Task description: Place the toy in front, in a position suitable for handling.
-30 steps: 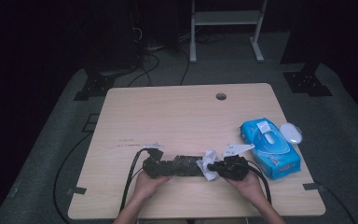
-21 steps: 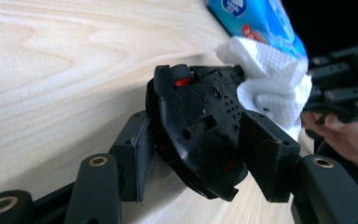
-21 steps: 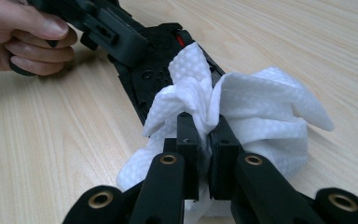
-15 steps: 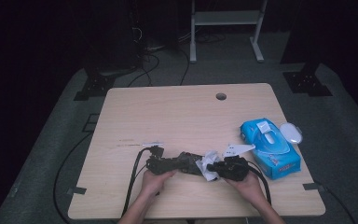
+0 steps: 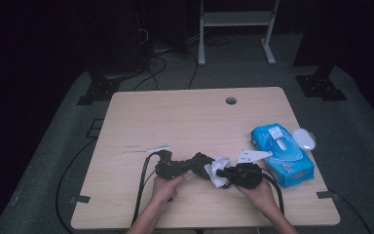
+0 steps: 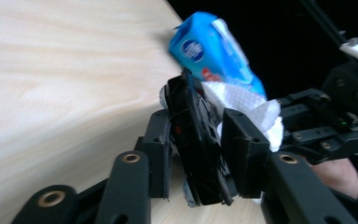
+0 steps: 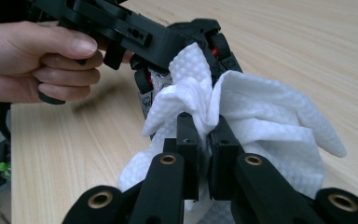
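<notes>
The person is wiping a small dark object (image 6: 196, 140), possibly a toy car, though the view is too dim to be sure, with a white wipe (image 7: 242, 116), low over the wooden surface (image 5: 190, 122) near its front edge. The left gripper (image 6: 198, 154) has just been closing, and its fingers (image 6: 161, 140) are now pressing on the object from both sides. The right gripper (image 7: 204, 140) is pinching a fold of the wipe, its fingers nearly together. The wipe is touching the object's end. Next, I judge, the right gripper is needing to rub along the object while the left is holding firm. A blue wipes pack (image 5: 282, 153) is lying to the right.
</notes>
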A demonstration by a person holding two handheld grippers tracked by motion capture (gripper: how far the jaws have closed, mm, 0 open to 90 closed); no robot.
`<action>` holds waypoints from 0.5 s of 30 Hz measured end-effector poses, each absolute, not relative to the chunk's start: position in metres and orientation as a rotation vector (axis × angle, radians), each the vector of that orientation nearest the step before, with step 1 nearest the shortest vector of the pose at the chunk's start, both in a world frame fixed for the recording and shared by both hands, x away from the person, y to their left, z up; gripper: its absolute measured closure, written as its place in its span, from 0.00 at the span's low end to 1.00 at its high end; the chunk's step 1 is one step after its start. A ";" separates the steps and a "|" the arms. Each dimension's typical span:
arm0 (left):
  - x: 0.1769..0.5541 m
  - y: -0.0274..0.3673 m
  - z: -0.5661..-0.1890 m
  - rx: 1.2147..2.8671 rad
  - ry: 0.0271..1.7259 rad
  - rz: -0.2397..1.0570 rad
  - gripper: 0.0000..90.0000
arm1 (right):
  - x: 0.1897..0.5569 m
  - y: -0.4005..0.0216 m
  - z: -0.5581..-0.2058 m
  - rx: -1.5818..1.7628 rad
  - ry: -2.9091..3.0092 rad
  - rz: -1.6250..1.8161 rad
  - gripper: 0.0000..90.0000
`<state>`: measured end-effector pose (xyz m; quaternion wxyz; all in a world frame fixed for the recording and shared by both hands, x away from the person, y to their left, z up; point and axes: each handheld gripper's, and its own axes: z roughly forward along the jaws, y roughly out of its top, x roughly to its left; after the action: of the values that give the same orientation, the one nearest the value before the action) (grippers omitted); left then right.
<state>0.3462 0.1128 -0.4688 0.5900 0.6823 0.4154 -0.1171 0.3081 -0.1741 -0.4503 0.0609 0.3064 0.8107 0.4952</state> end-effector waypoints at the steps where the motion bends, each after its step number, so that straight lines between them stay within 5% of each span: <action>1: 0.346 0.112 -0.467 1.599 0.961 -0.268 0.72 | 0.308 -0.174 -0.450 0.920 2.446 1.497 0.94; 15: 0.339 0.106 -0.433 1.732 0.833 -0.182 0.78 | 0.303 -0.169 -0.440 0.879 2.416 1.577 0.94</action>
<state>0.3391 0.1064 -0.4331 0.5692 0.7376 0.3549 -0.0776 0.3025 -0.1694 -0.4398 0.0626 0.2909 0.7996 0.5217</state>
